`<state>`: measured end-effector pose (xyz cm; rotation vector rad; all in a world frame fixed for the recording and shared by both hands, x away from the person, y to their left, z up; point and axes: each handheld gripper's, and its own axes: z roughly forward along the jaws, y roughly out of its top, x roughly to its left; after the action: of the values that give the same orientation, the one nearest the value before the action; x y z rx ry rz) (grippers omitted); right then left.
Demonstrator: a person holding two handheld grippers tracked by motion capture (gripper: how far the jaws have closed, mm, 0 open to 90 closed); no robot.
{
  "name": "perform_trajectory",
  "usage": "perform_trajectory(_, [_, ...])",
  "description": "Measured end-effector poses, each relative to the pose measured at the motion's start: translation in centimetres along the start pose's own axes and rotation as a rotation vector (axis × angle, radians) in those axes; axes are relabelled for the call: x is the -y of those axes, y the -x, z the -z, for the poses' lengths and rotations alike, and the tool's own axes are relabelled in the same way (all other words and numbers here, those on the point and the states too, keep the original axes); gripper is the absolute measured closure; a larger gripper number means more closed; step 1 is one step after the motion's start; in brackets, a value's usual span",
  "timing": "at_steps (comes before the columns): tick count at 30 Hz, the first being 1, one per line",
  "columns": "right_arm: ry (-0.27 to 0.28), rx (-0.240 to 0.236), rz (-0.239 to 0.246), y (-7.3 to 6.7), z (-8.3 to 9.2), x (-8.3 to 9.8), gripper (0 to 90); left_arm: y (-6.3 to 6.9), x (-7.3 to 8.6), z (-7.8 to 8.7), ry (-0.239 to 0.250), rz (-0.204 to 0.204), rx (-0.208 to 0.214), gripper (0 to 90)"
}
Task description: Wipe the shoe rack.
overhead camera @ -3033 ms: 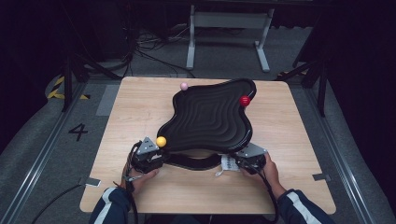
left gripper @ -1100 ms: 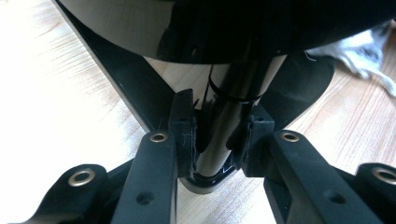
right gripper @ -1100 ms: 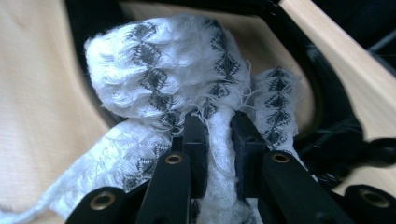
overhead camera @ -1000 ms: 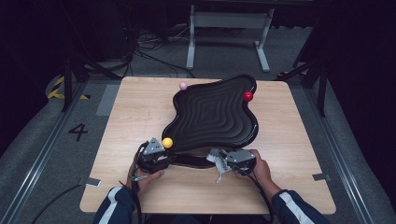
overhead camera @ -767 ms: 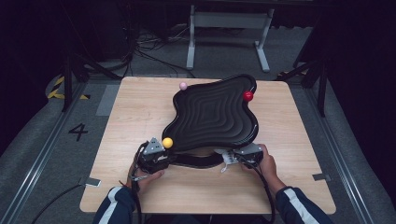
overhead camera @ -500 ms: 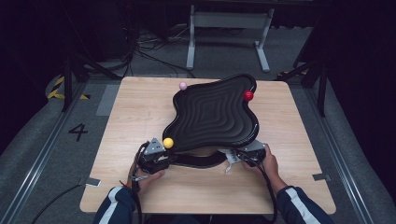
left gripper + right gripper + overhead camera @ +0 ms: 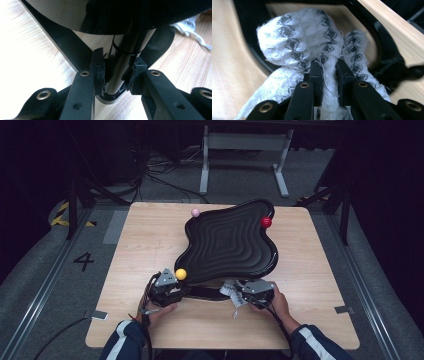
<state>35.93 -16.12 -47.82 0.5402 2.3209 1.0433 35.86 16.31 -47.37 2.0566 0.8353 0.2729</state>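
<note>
Glossy black wavy-edged ribbed tray (image 7: 232, 242) sits tilted on a black stand over the middle of the light wooden table (image 7: 150, 235), its near lip towards the table's near edge. Left gripper (image 7: 115, 71) is clamped on the stand's shiny black post (image 7: 120, 62) just under the tray, pads tight on both sides. Right gripper (image 7: 329, 67) is closed on a bunched white cloth with a grey diamond pattern (image 7: 307, 40), pressed against the black base by the tray's near-right underside; in the high view the cloth (image 7: 231, 292) lies between the two grippers. Yellow ball (image 7: 181, 274) on the near-left tip, red ball (image 7: 266, 222) at the far-right, pink ball (image 7: 195, 212) at the far-left. Risks, my read: wiping force from the right could rock the tray if the left grip slips on that slick post, and loose cloth threads could snag the stand's cable tie. Versus three seconds ago: tray looks swung slightly, right hand has worked inward along the near edge and back out, left gripper unmoved.
</note>
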Motion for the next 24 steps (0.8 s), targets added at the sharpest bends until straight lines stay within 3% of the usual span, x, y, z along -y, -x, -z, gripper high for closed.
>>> perform_trajectory(4, [0.008, -0.022, 0.011, -0.7, -0.1, -0.3, 78.5, 0.0, 0.0, 0.0, -0.002, -0.006, 0.0, 71.8])
perform_trajectory(8, [0.006, -0.031, 0.014, -0.4, -0.1, -0.3, 78.3, -0.1, 0.0, 0.0, 0.0, -0.002, 0.007, 71.8])
perform_trajectory(10, [-0.001, -0.013, 0.03, -0.1, -0.1, -0.2, 78.3, -0.1, 0.0, 0.0, 0.0, -0.001, 0.009, 71.7])
perform_trajectory(19, [-0.03, 0.105, 0.008, 2.8, 0.2, 0.8, 78.5, -0.2, 0.0, 0.0, -0.002, -0.004, 0.01, 71.7])
perform_trajectory(24, [-0.041, 0.141, -0.05, 4.0, 0.5, 1.4, 78.4, -0.2, 0.0, 0.0, -0.003, -0.005, 0.01, 71.8])
